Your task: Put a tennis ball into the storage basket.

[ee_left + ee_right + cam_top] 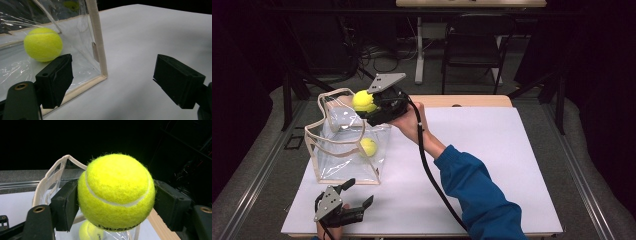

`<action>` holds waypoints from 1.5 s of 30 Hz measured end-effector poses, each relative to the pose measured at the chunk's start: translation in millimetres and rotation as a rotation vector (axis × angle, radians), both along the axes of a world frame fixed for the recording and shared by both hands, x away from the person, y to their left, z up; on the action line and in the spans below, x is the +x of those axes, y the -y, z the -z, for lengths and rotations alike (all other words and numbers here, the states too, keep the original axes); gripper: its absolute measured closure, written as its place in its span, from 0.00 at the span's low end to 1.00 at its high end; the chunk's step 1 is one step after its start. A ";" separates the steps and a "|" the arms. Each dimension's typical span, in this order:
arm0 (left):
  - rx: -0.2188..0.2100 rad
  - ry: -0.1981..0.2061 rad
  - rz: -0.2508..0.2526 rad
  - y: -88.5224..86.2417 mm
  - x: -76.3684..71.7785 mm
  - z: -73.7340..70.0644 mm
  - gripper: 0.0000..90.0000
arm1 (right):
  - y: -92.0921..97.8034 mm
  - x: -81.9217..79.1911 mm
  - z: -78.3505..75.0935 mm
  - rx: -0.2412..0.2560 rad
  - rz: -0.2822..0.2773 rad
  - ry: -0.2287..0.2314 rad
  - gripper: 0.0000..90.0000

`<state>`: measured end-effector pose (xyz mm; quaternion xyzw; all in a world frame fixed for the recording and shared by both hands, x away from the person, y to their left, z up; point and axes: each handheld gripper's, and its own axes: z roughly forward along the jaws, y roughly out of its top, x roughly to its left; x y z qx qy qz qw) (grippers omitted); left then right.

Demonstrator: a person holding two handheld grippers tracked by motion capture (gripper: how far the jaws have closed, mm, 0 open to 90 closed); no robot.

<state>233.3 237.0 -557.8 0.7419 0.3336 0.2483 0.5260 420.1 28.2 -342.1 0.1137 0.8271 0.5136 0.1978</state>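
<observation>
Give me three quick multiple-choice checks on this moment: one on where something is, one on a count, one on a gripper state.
1. Where is the ball that the right hand-held gripper holds?
A. Above the clear bag's open top
B. On the white mat
C. On the floor

2. How many tennis balls are in sight?
A. One
B. Two
C. Four

3. How does the left hand-held gripper stand?
A. Shut on the bag's edge
B. Shut on a ball
C. Open, holding nothing

Answers:
1. A: the high view shows the held tennis ball over the mouth of the clear bag.
2. B: one sits between the right jaws, and a second ball lies inside the bag.
3. C: the left gripper view shows its jaws wide apart over the white mat, near the bag's corner.
</observation>
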 end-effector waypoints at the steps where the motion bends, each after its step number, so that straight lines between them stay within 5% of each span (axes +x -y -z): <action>1: -0.001 0.000 0.000 0.0 -0.1 0.0 0.18 | -0.7 0.1 0.3 0.002 0.001 -0.001 0.29; 45: -0.017 0.004 -0.002 -1.3 0.0 0.0 0.18 | -42.5 2.5 16.0 -0.019 -0.063 -0.046 0.29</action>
